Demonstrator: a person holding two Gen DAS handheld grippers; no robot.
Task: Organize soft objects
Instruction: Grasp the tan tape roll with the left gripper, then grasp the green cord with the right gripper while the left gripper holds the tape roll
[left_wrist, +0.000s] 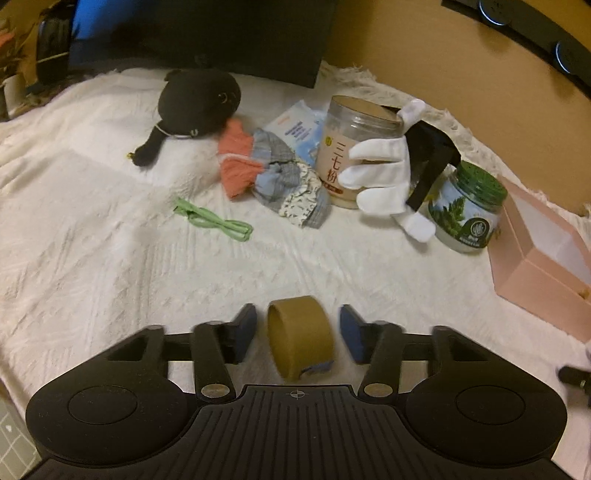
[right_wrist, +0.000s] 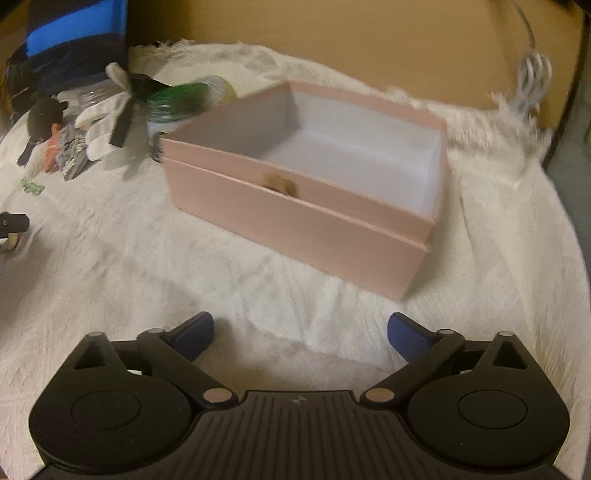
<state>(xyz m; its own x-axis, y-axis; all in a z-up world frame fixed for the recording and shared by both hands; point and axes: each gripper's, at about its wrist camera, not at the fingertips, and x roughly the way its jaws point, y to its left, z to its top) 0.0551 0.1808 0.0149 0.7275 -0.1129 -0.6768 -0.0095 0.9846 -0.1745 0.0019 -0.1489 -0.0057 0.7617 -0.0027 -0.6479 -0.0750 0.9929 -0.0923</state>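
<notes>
The soft things lie in a loose cluster at the far middle of the white blanket (left_wrist: 110, 236) in the left wrist view. A black plush toy (left_wrist: 195, 107) lies farthest left, and just right of it a heap of cloth pieces (left_wrist: 280, 177), orange, grey-blue and patterned, touches its near side. A white glove (left_wrist: 384, 173) with a black strap leans against a clear jar with a tan label (left_wrist: 340, 147), right of the heap. A blue and white packet (left_wrist: 295, 129) lies behind the heap, and a jar with a green lid (left_wrist: 469, 206) stands just right of the glove. A green cord (left_wrist: 214, 221) lies on the blanket near the heap, on its left side.

At the near edge of that view, a roll of brown tape (left_wrist: 301, 336) stands on its edge between the fingers of the left gripper (left_wrist: 298, 332). The blue pads sit apart from the roll on both sides, with a gap showing at each, so the gripper is spread and not clamped on it.

An open pink box (right_wrist: 295, 221) with a white inside sits on the blanket to the right of the cluster, in front of the right gripper (right_wrist: 301, 334). That gripper's fingers are wide apart with nothing between them. The right wrist view is blurred.
</notes>
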